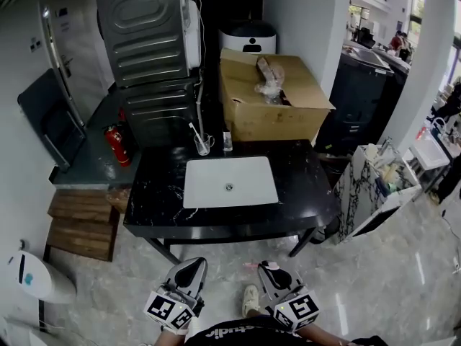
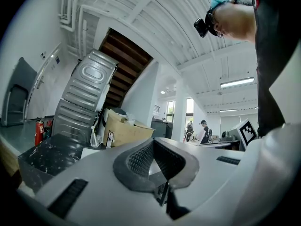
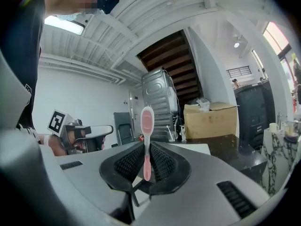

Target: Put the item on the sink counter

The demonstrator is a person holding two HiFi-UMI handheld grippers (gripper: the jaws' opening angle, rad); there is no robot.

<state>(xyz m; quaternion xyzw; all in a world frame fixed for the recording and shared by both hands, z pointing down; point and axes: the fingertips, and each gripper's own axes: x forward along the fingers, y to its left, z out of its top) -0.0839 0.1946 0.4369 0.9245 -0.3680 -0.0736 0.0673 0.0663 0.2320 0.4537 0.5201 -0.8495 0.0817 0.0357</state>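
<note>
My right gripper (image 3: 146, 150) is shut on a pink toothbrush (image 3: 146, 126), which stands upright between the pads with its head above the jaws. In the head view this gripper (image 1: 268, 268) is at the bottom, short of the counter's front edge, and the pink toothbrush (image 1: 250, 265) shows at its tip. My left gripper (image 1: 193, 265) is beside it; its jaws (image 2: 153, 144) meet with nothing between them. Ahead stands the black marble sink counter (image 1: 302, 186) with a white basin (image 1: 216, 186).
A glass (image 1: 204, 145) with a toothbrush in it and a small bottle (image 1: 227, 141) stand behind the basin. A cardboard box (image 1: 274, 103) fills the counter's back right. A red fire extinguisher (image 1: 117, 144) and wooden steps (image 1: 83, 222) are left; a marble cabinet (image 1: 374, 193) is right.
</note>
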